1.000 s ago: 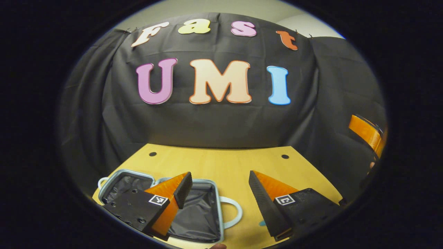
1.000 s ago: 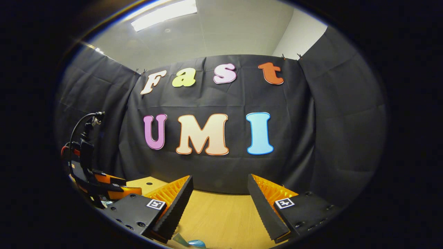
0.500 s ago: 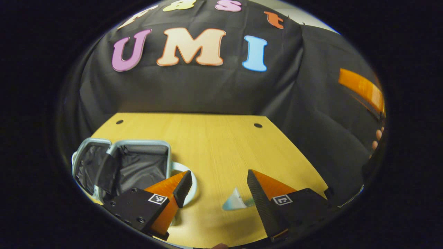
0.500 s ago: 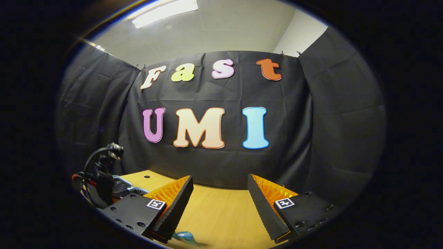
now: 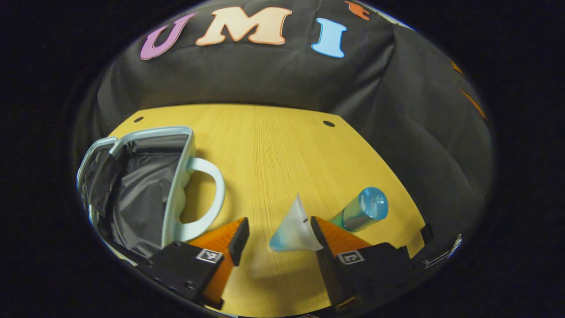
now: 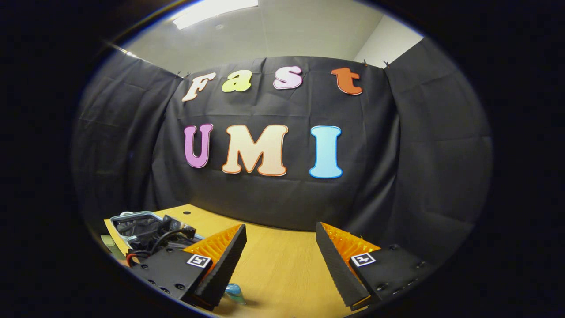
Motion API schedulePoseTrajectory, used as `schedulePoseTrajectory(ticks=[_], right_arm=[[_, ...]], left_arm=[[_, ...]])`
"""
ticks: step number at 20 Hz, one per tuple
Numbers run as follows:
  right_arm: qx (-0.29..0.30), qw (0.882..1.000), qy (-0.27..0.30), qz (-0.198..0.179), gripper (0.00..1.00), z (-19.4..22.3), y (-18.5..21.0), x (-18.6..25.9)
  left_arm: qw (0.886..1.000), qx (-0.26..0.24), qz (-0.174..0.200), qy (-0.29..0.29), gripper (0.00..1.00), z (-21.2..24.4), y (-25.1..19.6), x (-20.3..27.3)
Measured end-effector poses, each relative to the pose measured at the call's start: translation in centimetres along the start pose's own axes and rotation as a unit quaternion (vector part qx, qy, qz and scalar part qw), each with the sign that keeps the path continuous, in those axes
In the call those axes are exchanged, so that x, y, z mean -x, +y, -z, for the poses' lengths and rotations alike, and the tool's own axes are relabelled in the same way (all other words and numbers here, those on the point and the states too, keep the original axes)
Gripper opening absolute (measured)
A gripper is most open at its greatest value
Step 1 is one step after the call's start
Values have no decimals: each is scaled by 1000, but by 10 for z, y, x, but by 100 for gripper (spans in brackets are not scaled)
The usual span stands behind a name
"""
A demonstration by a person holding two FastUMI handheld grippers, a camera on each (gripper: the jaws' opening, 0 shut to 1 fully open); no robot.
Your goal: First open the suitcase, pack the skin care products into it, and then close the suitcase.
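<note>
Left tongs [image 5: 277, 232] and right tongs [image 6: 280, 258], black screwed mounts, square black-and-white markers, ribbed wedge fingers

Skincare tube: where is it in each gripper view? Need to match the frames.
Left gripper view: skincare tube lies on the table at lower centre, between the left gripper's open fingers.
Right gripper view: its blue cap end peeks out at bottom, left of centre.
Shared landmark: the open suitcase.

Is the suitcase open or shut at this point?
Open. In the left gripper view the suitcase lies on the table with its dark lining exposed.
</note>
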State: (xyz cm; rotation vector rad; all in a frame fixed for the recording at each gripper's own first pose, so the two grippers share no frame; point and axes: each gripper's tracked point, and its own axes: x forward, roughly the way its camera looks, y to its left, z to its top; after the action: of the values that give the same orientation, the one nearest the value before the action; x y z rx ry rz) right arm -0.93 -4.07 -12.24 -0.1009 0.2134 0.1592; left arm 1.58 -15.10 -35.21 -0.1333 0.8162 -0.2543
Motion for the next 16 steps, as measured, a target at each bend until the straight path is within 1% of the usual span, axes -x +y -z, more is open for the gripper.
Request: schedulePoseTrajectory(ticks=[3,4,5,6,8,12,16], right_arm=[[1,1000,10,-24,99,17,14,2],[0,999,15,-34,99,23,20,1],[1,999,19,-42,99,31,24,1],[3,998,24,-50,99,40,29,0],[6,997,43,-67,99,61,40,-3],[13,991,90,-97,100,112,60,-4],[11,983,129,-130,99,158,79,-4]], left_arm=[[1000,-3,-13,12,40,8,5,-11],[1000,-5,-7,7,27,3,2,-13],[1000,-1,-1,12,27,5,-2,-15],[1000,1,4,19,21,6,-3,-14],[1000,-6,2,17,19,-3,-1,-5],[1000,-13,-1,0,19,-27,0,18],[999,-16,-19,-25,19,-53,12,49]])
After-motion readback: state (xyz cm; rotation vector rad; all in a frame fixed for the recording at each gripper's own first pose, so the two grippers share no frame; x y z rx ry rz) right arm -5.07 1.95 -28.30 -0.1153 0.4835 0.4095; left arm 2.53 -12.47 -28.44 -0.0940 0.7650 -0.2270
